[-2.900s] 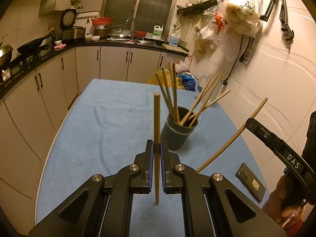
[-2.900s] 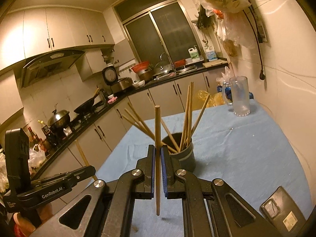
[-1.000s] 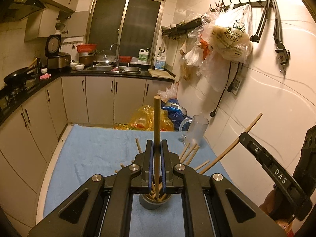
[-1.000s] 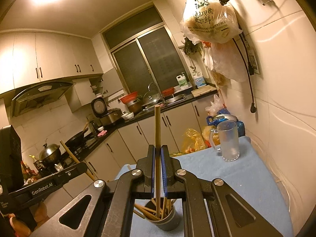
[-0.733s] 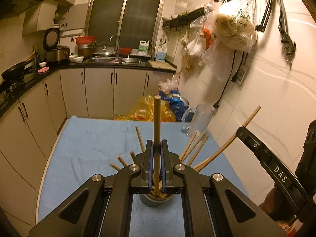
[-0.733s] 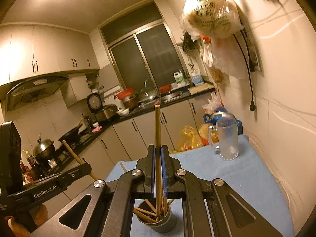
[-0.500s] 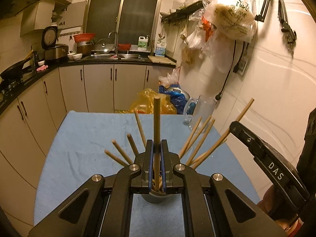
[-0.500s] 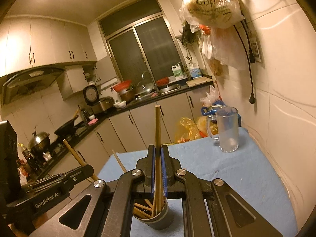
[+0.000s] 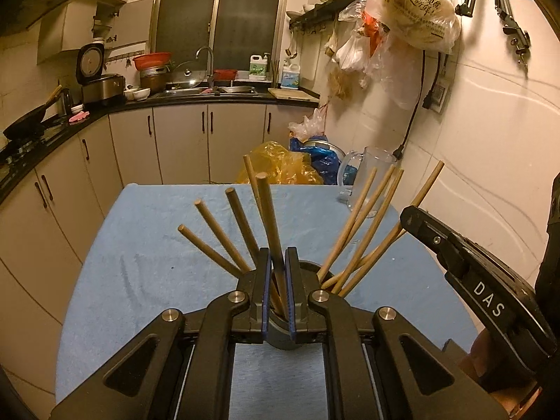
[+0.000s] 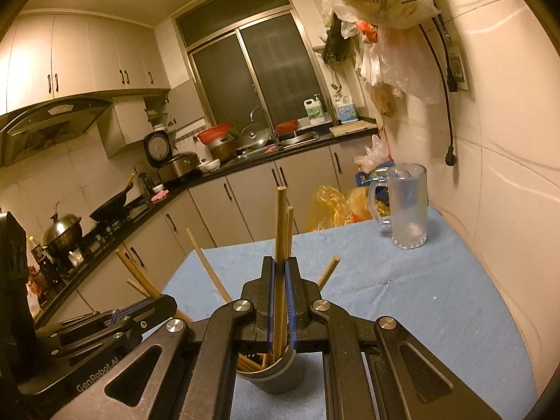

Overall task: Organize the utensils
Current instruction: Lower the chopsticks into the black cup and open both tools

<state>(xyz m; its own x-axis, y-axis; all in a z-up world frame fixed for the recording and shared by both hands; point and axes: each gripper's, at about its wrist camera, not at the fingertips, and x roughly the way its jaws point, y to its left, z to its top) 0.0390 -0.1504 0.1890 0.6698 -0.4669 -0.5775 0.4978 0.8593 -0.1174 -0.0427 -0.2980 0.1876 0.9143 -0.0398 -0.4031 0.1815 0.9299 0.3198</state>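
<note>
Holder (image 9: 280,341) base behind jaws

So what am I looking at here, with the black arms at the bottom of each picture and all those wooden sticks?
There is no robot. A person holds a tool in each hand, each with a wide-angle camera looking along its jaws. One picture is from the left gripper, the other from the right gripper. On the blue cloth-covered table stand a dark grey cup full of wooden chopsticks and a clear glass mug. Between each tool's jaws is another chopstick, its lower end in the cup. The left chopstick leans, so those jaws look slightly open. The right chopstick is nearly upright.
</note>
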